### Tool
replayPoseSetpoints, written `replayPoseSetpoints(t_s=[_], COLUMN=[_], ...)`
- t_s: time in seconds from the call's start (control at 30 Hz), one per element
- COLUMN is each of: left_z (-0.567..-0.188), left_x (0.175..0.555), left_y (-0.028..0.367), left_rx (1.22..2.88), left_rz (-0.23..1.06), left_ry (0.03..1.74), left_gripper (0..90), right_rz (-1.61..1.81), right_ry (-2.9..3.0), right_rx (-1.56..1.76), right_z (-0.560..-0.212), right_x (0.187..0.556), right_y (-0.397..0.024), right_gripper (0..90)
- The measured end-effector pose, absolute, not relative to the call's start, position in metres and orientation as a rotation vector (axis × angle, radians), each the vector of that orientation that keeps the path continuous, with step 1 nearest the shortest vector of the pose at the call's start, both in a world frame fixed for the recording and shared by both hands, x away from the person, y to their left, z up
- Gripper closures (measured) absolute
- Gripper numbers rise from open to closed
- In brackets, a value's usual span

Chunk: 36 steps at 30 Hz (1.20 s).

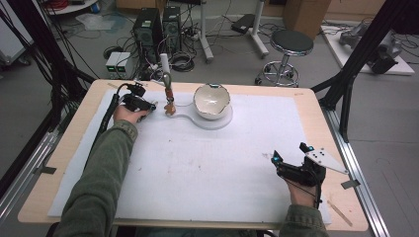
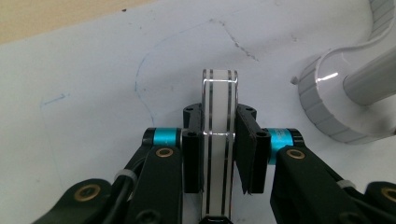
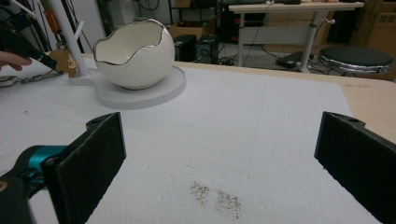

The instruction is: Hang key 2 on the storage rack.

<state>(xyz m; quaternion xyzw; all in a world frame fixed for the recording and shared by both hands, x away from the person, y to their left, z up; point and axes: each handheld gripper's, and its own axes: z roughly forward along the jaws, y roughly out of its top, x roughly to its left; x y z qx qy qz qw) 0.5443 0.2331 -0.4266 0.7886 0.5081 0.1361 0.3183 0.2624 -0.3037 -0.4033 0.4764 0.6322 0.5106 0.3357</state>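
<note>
Striped strip (image 2: 218, 140) lengthwise between tongs (image 2: 219, 154)

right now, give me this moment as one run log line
left gripper: jaws shut on white striped bar | right gripper: jaws open, nothing between | eggshell bowl: on white stand

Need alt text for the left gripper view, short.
The left gripper is clamped on a flat white piece with thin dark stripes, held edge-up over the white table cover. A white ribbed stand base with a grey post sits at right.
</note>
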Motion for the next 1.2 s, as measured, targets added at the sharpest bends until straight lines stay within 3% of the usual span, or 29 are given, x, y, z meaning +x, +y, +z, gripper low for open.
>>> replayPoseSetpoints(t_s=[0.53, 0.77, 1.2], left_z=[-0.393, -0.362, -0.321], left_x=[0.528, 0.517, 0.492], left_y=[0.248, 0.256, 0.262], left_rx=[2.041, 1.877, 1.800], left_rz=[0.434, 0.444, 0.501], left_ry=[1.282, 1.222, 1.139], left_gripper=[74.2, 74.3, 74.3], right_rz=[1.343, 1.341, 1.369], right_ry=[1.648, 1.651, 1.630], right_rx=[1.235, 1.232, 1.238], right_z=[-0.402, -0.402, -0.401], right_x=[0.262, 0.264, 0.265], right_y=[-0.304, -0.303, -0.305], right_gripper=[0.9, 0.9, 0.9])
